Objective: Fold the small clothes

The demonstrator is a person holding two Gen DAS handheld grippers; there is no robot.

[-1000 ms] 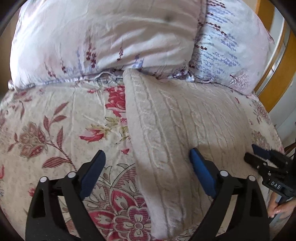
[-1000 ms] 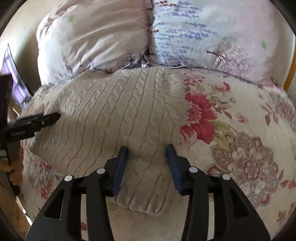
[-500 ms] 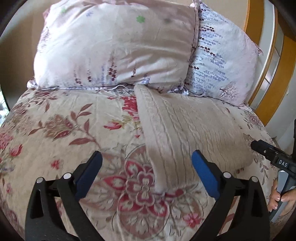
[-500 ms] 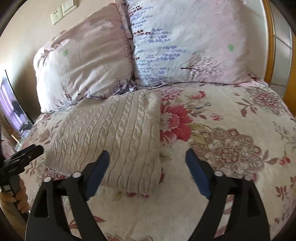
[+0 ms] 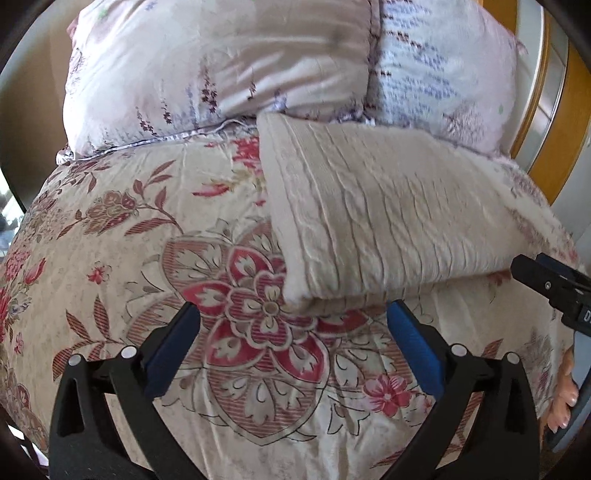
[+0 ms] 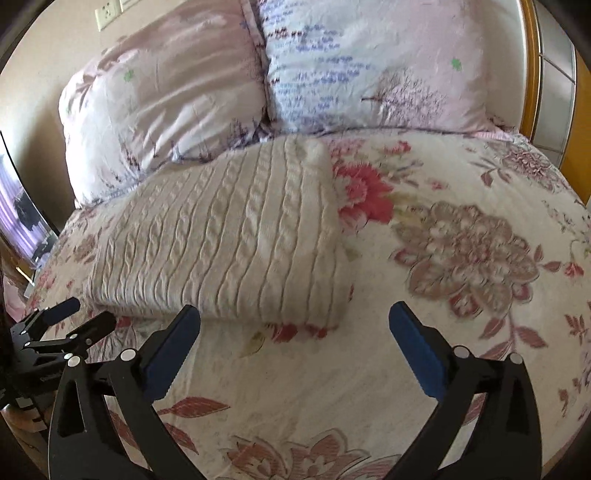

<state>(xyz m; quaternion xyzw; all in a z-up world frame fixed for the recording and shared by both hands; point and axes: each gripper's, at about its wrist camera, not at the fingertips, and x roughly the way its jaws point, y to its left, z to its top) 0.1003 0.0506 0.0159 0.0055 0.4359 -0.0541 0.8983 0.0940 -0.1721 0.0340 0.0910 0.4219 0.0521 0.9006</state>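
Observation:
A folded cream cable-knit sweater (image 5: 388, 221) (image 6: 229, 236) lies flat on the floral bedspread (image 5: 147, 229) (image 6: 461, 251), its far edge against the pillows. My left gripper (image 5: 293, 310) hovers just short of the sweater's near left corner. Its jaws are opening wide and nothing is between them. My right gripper (image 6: 294, 310) hangs before the sweater's near right corner, jaws also opening, with only bedspread between them. Each gripper shows in the other's view: the right gripper (image 5: 546, 280) at the right edge, the left gripper (image 6: 70, 321) at the lower left.
Two floral pillows (image 5: 221, 62) (image 6: 369, 66) lean at the head of the bed. A wooden headboard (image 5: 554, 147) runs along the right. A person's fingers (image 5: 561, 402) hold the right gripper's handle. A wall socket (image 6: 107, 14) sits at the upper left.
Both grippers have drawn back from the sweater toward the near side of the bed. The right jaws, narrow around the sweater's edge before, have spread wide and let it go.

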